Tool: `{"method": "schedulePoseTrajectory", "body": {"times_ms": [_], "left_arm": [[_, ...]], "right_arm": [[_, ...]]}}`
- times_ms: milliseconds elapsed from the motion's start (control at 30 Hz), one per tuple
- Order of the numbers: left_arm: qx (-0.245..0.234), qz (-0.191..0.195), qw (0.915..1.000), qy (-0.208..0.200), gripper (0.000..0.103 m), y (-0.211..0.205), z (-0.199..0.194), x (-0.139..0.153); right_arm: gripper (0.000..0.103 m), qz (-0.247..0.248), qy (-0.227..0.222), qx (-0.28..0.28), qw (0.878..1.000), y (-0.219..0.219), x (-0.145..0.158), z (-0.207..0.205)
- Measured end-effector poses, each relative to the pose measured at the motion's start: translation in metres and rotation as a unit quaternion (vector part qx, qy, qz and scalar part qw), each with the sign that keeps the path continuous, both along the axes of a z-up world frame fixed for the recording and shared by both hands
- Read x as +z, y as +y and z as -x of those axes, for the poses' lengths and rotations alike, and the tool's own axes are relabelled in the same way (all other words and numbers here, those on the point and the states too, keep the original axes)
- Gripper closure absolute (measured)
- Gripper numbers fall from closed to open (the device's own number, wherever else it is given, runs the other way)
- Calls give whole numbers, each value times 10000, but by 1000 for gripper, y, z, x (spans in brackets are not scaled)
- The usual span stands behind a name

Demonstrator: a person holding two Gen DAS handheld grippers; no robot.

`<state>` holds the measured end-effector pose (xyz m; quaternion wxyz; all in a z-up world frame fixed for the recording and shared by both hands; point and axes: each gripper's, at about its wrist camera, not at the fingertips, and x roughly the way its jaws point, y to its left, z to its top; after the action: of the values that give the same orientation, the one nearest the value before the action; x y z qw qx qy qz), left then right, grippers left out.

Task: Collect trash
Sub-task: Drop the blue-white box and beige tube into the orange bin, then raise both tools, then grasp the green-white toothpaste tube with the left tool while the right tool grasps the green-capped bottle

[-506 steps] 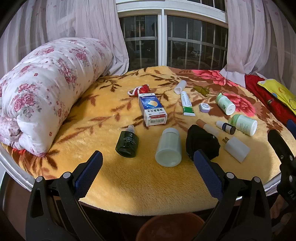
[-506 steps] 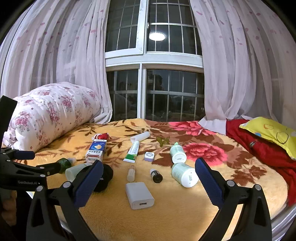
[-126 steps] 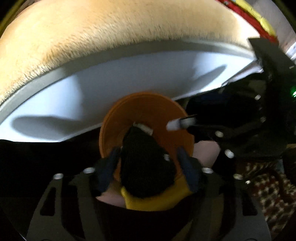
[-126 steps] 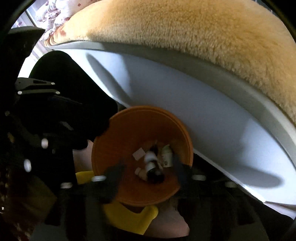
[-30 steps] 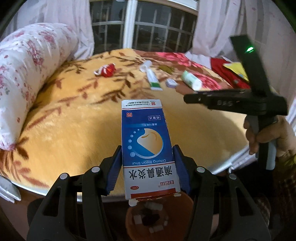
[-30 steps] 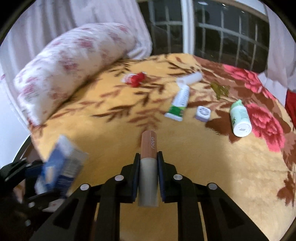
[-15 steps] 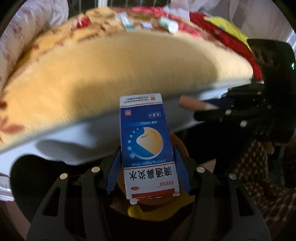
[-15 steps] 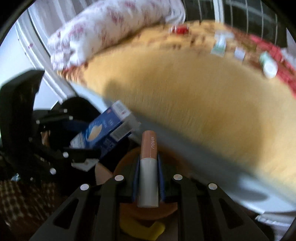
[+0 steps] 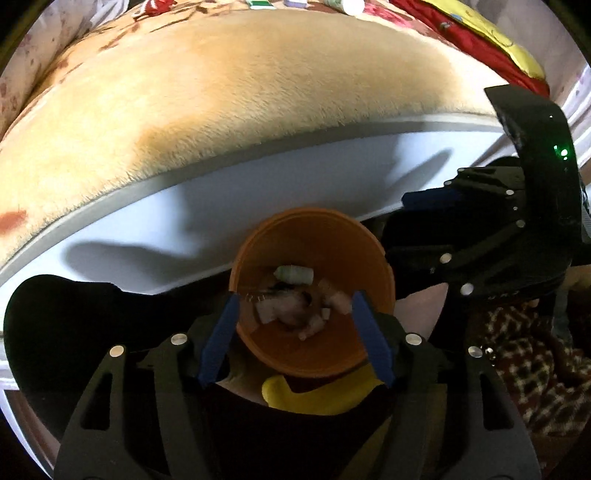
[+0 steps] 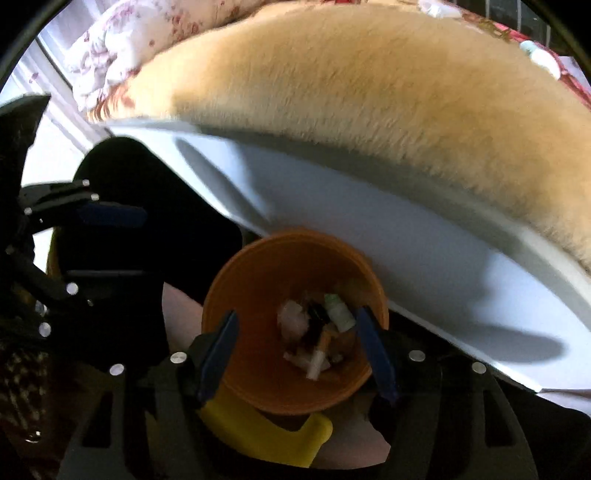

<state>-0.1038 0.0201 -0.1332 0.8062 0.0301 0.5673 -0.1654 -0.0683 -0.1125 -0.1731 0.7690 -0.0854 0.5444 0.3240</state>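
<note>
My bed wears a tan plush blanket; small bottles lie along its far edge.

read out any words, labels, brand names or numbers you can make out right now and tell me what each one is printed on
No text can be read in either view.
The scraps in the orange bin are too blurred and small to show any print.
The left gripper and right gripper hang open over the bin and show no marking.
The fuzzy blanket bears only a pattern.
</note>
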Motion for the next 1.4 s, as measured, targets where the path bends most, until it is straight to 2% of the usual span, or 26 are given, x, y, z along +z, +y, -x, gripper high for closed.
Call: {"method": "schedulePoseTrajectory", "body": {"times_ms": [200, 300, 433, 533, 600, 667, 733, 767, 867, 967, 1133, 1200, 1367, 1400], "left_arm": [[132, 130, 9996, -228, 40, 5, -5, 11], [247, 218, 9979, -555, 40, 9, -10, 28], [421, 282, 9915, -1201, 40, 10, -28, 63], [541, 222, 9839, -1691, 37, 5, -57, 91], [607, 250, 9782, -1972, 36, 0, -79, 108], [734, 209, 9704, -2290, 34, -10, -108, 124], [836, 167, 9638, -2527, 31, -19, -135, 137], [903, 161, 9612, -2600, 30, -23, -148, 138], [1072, 166, 9591, -2613, 28, -35, -200, 138], [1194, 92, 9607, -2504, 28, -43, -244, 130], [1403, -272, 9640, -2243, 28, -57, -307, 104], [1520, -309, 9651, -2111, 29, -57, -328, 92], [1604, -448, 9693, -1808, 41, -62, -366, 71], [1588, -464, 9705, -1752, 46, -62, -372, 68]], "right_arm": [[37, -286, -472, -115, 9984, -15, 30, -1], [37, -483, -844, -212, 9950, -23, 51, -2], [37, -758, -1420, -414, 9861, -35, 88, -18], [36, -984, -1977, -632, 9733, -47, 119, -24], [32, -1070, -2445, -873, 9598, -58, 140, -29], [23, -1150, -2882, -1065, 9447, -69, 159, -31], [8, -1279, -3308, -1185, 9275, -78, 176, -29], [5, -1325, -3469, -1223, 9204, -79, 182, -29], [5, -1431, -3813, -1334, 9035, -90, 194, -31], [5, -1523, -3824, -1508, 8988, -102, 194, -41], [5, -1604, -3568, -1756, 9034, -120, 180, -58], [5, -1588, -3502, -1799, 9054, -123, 175, -60], [5, -1565, -3347, -1863, 9104, -128, 164, -72], [5, -1543, -3341, -1876, 9107, -129, 163, -74]]}}
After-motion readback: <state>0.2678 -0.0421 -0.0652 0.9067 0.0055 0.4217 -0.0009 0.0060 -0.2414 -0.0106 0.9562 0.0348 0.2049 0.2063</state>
